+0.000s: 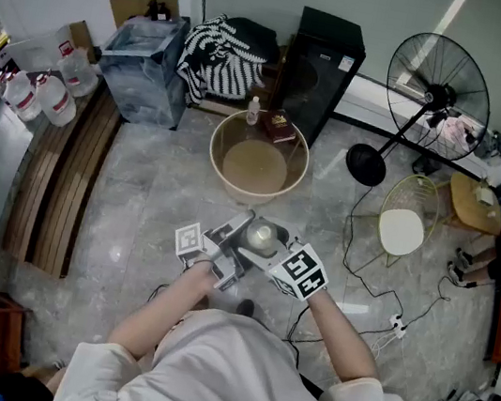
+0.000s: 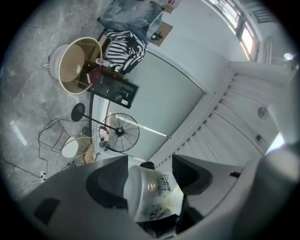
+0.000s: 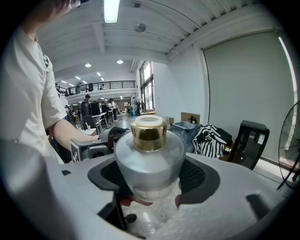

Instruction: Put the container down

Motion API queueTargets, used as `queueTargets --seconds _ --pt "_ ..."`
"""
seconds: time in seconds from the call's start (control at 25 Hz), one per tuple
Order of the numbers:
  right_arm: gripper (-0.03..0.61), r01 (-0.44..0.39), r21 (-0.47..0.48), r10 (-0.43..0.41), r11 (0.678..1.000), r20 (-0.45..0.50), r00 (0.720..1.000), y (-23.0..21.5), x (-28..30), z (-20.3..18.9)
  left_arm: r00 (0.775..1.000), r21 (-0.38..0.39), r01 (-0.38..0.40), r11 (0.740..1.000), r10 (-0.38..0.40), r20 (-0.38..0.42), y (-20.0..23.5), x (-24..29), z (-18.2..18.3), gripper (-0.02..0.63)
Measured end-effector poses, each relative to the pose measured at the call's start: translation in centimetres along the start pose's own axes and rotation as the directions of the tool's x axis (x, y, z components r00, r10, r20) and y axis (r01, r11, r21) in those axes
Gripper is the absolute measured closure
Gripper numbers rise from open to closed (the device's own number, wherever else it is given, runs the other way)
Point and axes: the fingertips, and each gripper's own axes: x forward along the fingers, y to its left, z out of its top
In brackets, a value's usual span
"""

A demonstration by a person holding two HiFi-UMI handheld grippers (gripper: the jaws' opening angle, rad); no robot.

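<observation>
The person stands on a marble floor [image 1: 133,223] with 2 grippers raised in front of the chest, and the container [image 1: 262,236] is up in the air between them, not set down anywhere. From overhead it sits just on the near side of a round beige tub [image 1: 215,146], which stands on the floor.

The right gripper [image 1: 274,252] comes in from the right and is clamped on the container. In the right gripper view the container [image 3: 150,157] is upright with a grey frosted body, a gold neck and a white cap. It fills the gap of the right gripper [image 3: 150,180], with a pad pressed to each flank.

The left gripper [image 1: 240,243] comes in from the left, its jaws set wide. In the left gripper view the container [image 2: 152,192] lies sideways across the picture, white end to the left and a clear printed wall to the right. It spans the whole gap of the left gripper [image 2: 147,180] and meets both pads.

Beyond the tub a striped cloth [image 1: 220,54] lies beside a black cabinet [image 1: 321,64]. A standing fan [image 1: 438,83] is off to the right.
</observation>
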Motion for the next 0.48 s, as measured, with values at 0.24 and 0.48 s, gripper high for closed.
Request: queueTargets --seconds 0.24,0.48 --pt "0.241 0.001 -0.005 -0.001 1.0 0.0 1.0 0.06 -0.05 0.2 1.0 -0.003 0.005 1.0 -0.005 -0.013 0.1 -0.14 -0.04 0.345" --pt "0.241 0.0 -0.006 0.0 1.0 -0.001 1.0 -0.52 -0.63 -0.01 1.0 0.006 0.003 1.0 -0.002 -0.008 0.13 0.72 -0.4 0.345"
